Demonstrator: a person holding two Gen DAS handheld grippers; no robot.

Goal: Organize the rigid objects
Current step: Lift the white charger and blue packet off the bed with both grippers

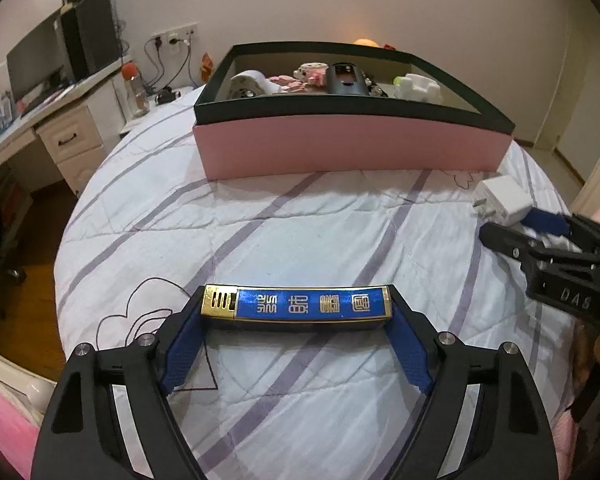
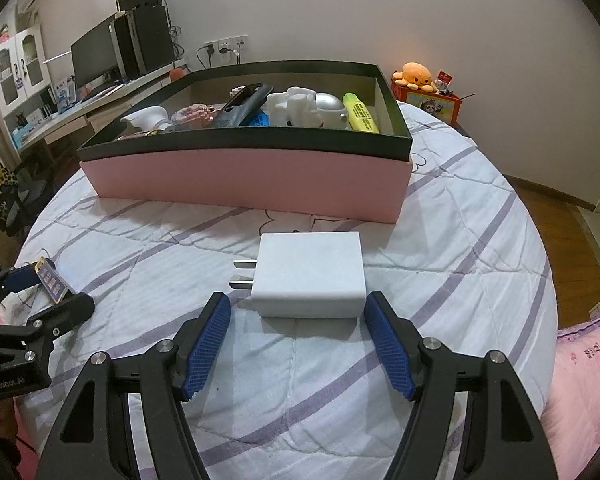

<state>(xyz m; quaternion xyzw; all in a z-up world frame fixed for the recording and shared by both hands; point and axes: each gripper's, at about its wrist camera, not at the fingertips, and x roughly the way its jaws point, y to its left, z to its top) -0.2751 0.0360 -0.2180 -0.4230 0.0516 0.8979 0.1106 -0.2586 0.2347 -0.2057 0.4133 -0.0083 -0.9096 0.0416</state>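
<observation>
Blue-faced lighter (image 1: pixel 297 304) sits gripped end to end in your left gripper (image 1: pixel 297 322); your right gripper (image 2: pixel 297 320) seems open, straddling the charger (image 2: pixel 310 274). Close it, then carry both to the box (image 2: pixel 251 176).

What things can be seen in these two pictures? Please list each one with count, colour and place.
lighter: 1, blue and gold, between the left gripper's pads
charger: 1, white, on the quilt, at the right gripper's tips
box: 1, pink with black rim, on the quilt behind both
highlighter: 1, yellow, in the box, right end
other box contents: several, white, pink, black, silver; hard to identify
quilt: 1, white with purple stripes, on the bed
plush octopus: 1, orange, beyond the box, by the wall
monitor: 1, black, on the desk at left
left gripper: 1, black with blue pads, closed on the lighter
right gripper: 1, black with blue pads, open around the charger
</observation>
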